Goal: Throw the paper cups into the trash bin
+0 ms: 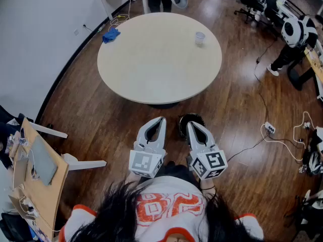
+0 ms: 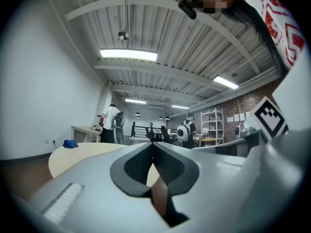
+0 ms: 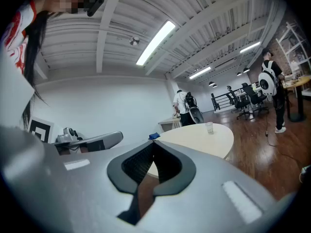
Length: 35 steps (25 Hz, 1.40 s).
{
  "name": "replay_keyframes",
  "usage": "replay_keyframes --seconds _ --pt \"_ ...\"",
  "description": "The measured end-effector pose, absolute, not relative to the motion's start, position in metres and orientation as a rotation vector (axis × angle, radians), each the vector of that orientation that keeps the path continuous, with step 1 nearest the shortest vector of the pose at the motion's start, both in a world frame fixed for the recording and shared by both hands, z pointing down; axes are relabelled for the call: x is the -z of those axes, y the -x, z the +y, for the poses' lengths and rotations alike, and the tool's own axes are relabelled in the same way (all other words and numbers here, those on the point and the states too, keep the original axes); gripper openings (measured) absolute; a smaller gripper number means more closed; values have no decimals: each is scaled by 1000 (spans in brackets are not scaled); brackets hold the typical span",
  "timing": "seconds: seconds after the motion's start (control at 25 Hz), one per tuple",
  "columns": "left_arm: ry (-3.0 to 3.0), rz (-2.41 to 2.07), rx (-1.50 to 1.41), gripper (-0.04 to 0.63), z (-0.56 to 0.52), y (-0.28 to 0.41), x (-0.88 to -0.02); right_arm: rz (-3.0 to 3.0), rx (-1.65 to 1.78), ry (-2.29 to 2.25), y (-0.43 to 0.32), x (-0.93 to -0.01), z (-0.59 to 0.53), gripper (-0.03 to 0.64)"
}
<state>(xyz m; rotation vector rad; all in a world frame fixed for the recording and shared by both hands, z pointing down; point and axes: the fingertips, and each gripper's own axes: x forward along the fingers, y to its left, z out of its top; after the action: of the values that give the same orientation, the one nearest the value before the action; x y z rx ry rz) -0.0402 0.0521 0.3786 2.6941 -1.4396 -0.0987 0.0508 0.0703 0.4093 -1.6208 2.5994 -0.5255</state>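
Round surface point(image 1: 151, 69): one paper cup point(image 1: 200, 38) near far right edge, unbinned; trash bin point(image 1: 182, 127) on floor by near edge. Left tool point(image 1: 161, 120), right tool point(image 1: 191, 124): closed, empty.

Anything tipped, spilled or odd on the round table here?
Nothing stands out. The paper cup stands upright on the table, no spill visible; a blue cloth lies crumpled at its far edge.
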Motion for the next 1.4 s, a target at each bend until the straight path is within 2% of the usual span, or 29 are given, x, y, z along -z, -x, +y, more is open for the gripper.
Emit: replay_keyframes --seconds 0.52,1.4 --pt "-2723 -1439 113 0 13 50 -373 2634 581 1608 -27 -419 32 2" --pt "-2752 -1261 113 0 -106 116 -380 2559 516 1745 34 -410 -83 2"
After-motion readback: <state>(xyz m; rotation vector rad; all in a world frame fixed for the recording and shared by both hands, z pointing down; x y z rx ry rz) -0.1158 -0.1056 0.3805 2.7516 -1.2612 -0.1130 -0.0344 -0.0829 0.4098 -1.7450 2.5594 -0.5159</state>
